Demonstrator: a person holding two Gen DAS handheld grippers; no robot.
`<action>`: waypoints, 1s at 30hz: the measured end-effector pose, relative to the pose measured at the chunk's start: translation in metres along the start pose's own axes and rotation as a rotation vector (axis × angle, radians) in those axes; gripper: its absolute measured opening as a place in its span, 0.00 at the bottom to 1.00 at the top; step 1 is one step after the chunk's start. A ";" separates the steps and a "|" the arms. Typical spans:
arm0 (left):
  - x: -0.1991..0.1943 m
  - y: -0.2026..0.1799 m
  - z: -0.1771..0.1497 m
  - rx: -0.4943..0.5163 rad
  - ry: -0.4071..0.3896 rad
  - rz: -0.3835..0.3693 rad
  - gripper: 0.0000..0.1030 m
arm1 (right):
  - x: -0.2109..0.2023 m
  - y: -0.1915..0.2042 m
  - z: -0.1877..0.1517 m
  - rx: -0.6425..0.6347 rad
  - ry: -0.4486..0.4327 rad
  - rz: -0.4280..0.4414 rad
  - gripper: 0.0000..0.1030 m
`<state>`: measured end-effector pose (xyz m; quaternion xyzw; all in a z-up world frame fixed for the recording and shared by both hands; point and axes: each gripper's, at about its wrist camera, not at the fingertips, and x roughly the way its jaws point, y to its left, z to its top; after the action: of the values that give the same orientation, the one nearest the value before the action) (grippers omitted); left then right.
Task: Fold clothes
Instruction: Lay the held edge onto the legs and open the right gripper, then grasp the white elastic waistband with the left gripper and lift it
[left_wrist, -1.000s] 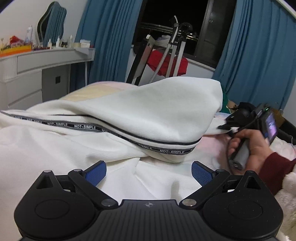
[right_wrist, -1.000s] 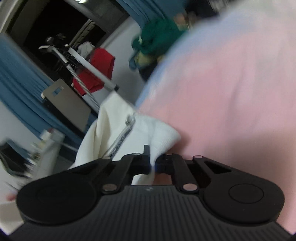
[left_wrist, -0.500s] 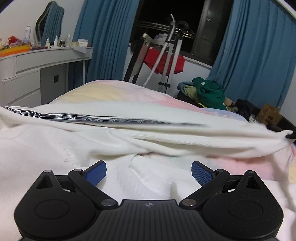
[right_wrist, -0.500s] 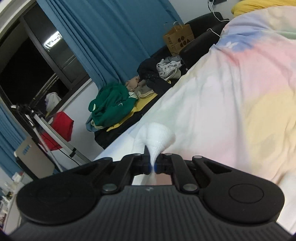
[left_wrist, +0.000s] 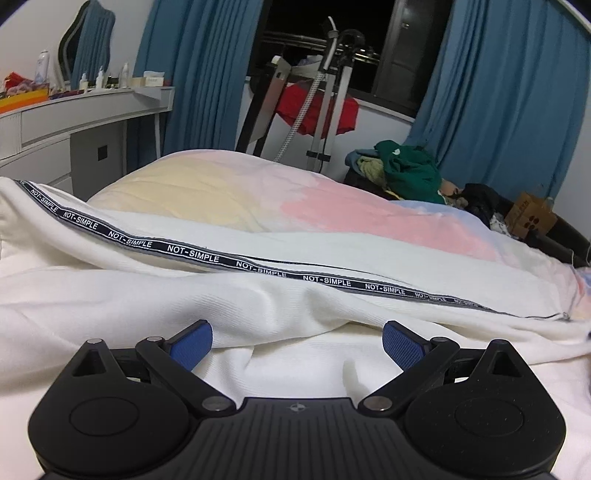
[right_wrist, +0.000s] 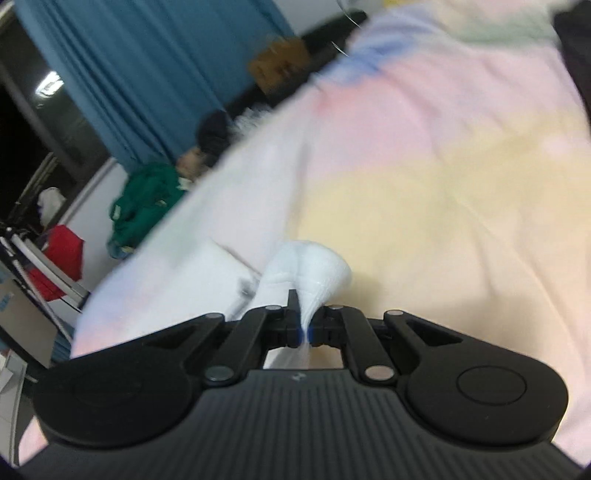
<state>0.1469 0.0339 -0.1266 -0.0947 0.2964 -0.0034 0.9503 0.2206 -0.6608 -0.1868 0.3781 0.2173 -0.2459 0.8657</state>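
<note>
White garment: one, with black lettered tape, spread on pastel bed. Left tool: blue pads wide apart, hovering over cloth, holding nothing. Right tool: clamped on a garment corner at 12 o'clock.

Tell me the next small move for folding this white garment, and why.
Probably lower the right tool to lay the pinched end of the white garment flat on the bedspread, then release. It is shut on that bunched end, while the left tool is open, holding nothing.

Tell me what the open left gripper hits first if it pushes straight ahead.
Most likely the left gripper meets the raised fold of the white ribbed garment with black lettered tape, just past its blue pads; depth is uncertain.
</note>
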 end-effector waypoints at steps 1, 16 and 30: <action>0.000 -0.002 -0.001 0.008 0.001 -0.001 0.97 | 0.001 -0.008 -0.007 0.014 -0.002 0.013 0.06; -0.016 -0.018 0.002 0.084 -0.039 -0.020 0.97 | -0.079 0.048 -0.019 -0.294 -0.027 0.011 0.76; -0.090 -0.009 -0.002 0.074 -0.068 -0.066 0.98 | -0.238 0.121 -0.111 -0.569 0.056 0.260 0.80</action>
<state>0.0721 0.0298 -0.0765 -0.0694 0.2602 -0.0422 0.9621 0.0838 -0.4419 -0.0557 0.1520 0.2510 -0.0517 0.9546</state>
